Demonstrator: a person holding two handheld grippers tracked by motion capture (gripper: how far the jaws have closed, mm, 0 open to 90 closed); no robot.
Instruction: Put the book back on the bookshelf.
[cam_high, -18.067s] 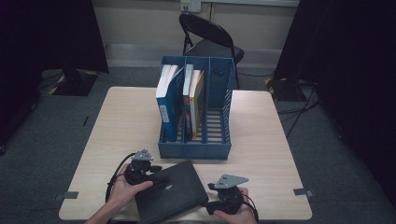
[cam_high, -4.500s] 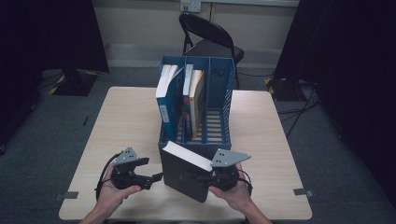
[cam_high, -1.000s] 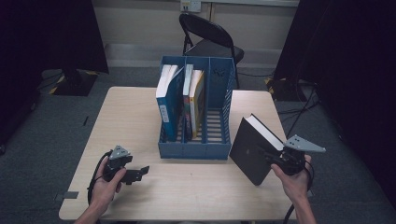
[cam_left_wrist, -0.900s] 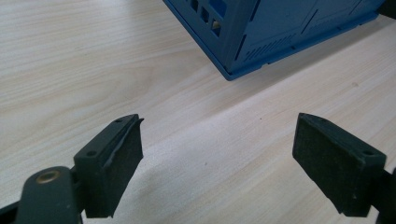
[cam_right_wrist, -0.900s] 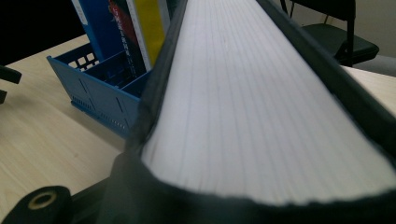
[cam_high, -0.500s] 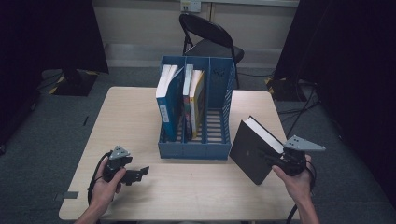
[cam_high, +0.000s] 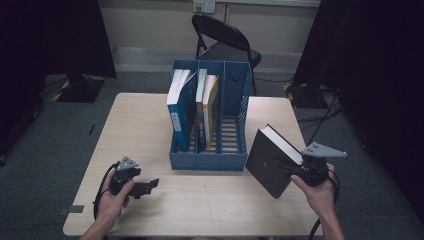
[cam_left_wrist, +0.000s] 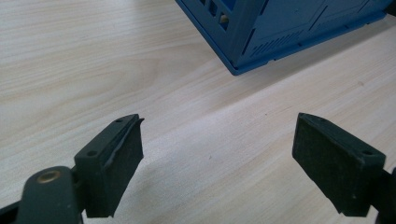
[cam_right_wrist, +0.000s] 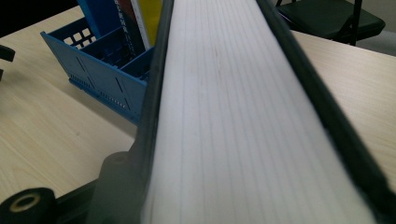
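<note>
Lower right of the high view: the right gripper (cam_high: 292, 172) clamps the black book (cam_high: 270, 162) by its page edge, tilted on the table (cam_high: 145, 120) right of the blue rack (cam_high: 235, 90). The book looks thick, stiff, fairly heavy, with a smooth cover likely to slip; grip near mid-edge. The left gripper (cam_high: 150, 184), lower left, stands open and empty.

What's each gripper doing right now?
Left gripper: open, holding nothing.
Right gripper: jaws either side of the black book, just been opening; grip cannot be told.
</note>
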